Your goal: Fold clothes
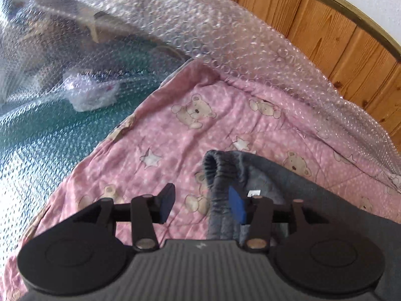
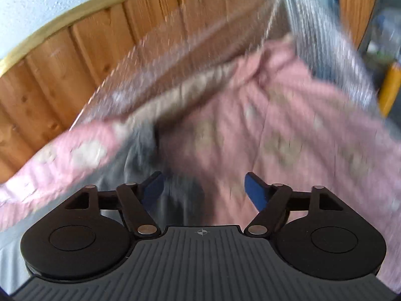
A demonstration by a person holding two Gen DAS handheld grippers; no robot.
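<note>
A dark grey garment (image 1: 275, 175) with a ribbed elastic waistband (image 1: 218, 165) lies on a pink blanket (image 1: 175, 135) printed with bears and stars. My left gripper (image 1: 201, 204) is open just above it. The waistband's folded end stands between the fingers, against the right blue pad (image 1: 236, 205), while the left pad is clear of it. In the blurred right wrist view, my right gripper (image 2: 204, 190) is wide open over another part of the grey garment (image 2: 140, 155) on the pink blanket (image 2: 288, 115), with nothing pinched.
Bubble wrap (image 1: 200, 25) covers the bed beyond the blanket, over a green surface (image 1: 62, 130) and a small wrapped packet (image 1: 92, 95). Wooden wall panelling (image 1: 325, 25) (image 2: 75, 62) runs close behind. An orange-yellow object (image 2: 389, 87) shows at the right wrist view's far right.
</note>
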